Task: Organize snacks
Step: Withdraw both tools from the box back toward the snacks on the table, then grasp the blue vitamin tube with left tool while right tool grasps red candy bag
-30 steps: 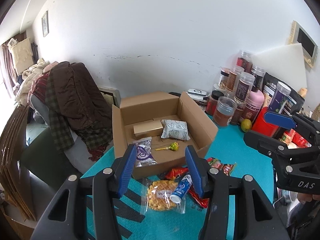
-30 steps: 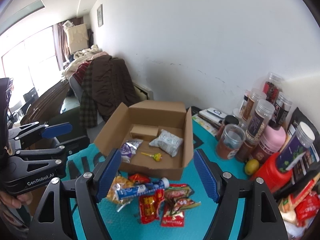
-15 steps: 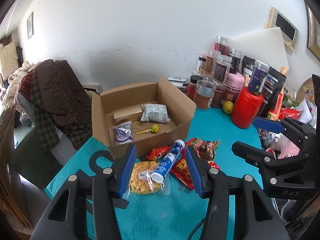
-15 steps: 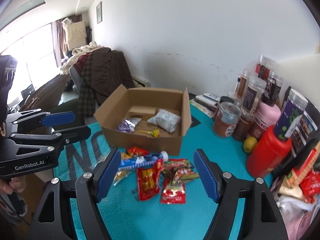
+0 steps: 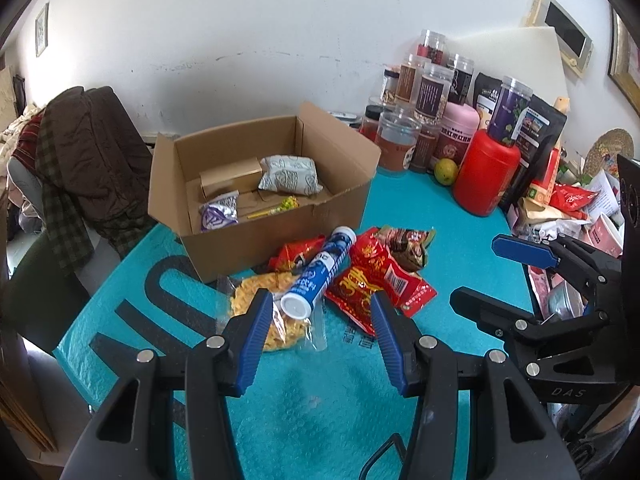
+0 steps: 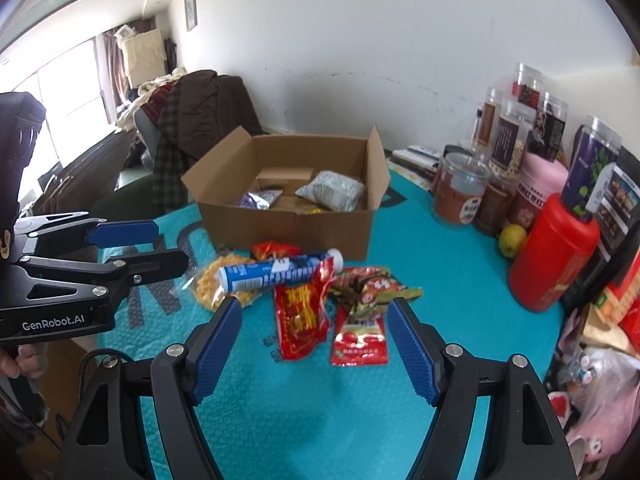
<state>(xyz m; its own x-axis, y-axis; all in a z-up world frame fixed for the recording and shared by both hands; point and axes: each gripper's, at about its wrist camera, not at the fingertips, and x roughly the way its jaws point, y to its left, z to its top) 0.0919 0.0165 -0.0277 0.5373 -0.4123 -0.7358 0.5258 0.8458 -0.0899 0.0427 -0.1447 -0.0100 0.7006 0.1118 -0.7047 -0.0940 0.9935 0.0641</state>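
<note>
An open cardboard box (image 5: 256, 240) (image 6: 288, 232) stands on the teal mat (image 5: 320, 400). It holds a grey pouch (image 5: 288, 174), a purple-silver pouch (image 5: 218, 216), a lollipop (image 5: 276, 206) and a small brown carton (image 5: 230, 178). In front of it lies a loose pile: a blue-and-white tube (image 5: 320, 268) (image 6: 276, 270) on a yellow snack bag (image 5: 256, 300) (image 6: 208, 280), red packets (image 5: 372, 276) (image 6: 300, 312) and a brown-green packet (image 5: 406, 244). My left gripper (image 5: 320, 308) hovers open just short of the tube's cap. My right gripper (image 6: 315, 308) hovers open before the red packets. Neither holds anything.
Tall jars (image 5: 428, 92), a pink tin (image 5: 456, 132), a red canister (image 5: 486, 176) and a lime (image 5: 446, 171) crowd the back right. Loose packets and bags (image 6: 608, 320) pile at the right edge. A chair draped with clothes (image 5: 84, 152) stands left of the table.
Both grippers have come down toward the snack pile, which now looks larger and nearer. The left view has swung rightward. The jaws have kept the same gap.
</note>
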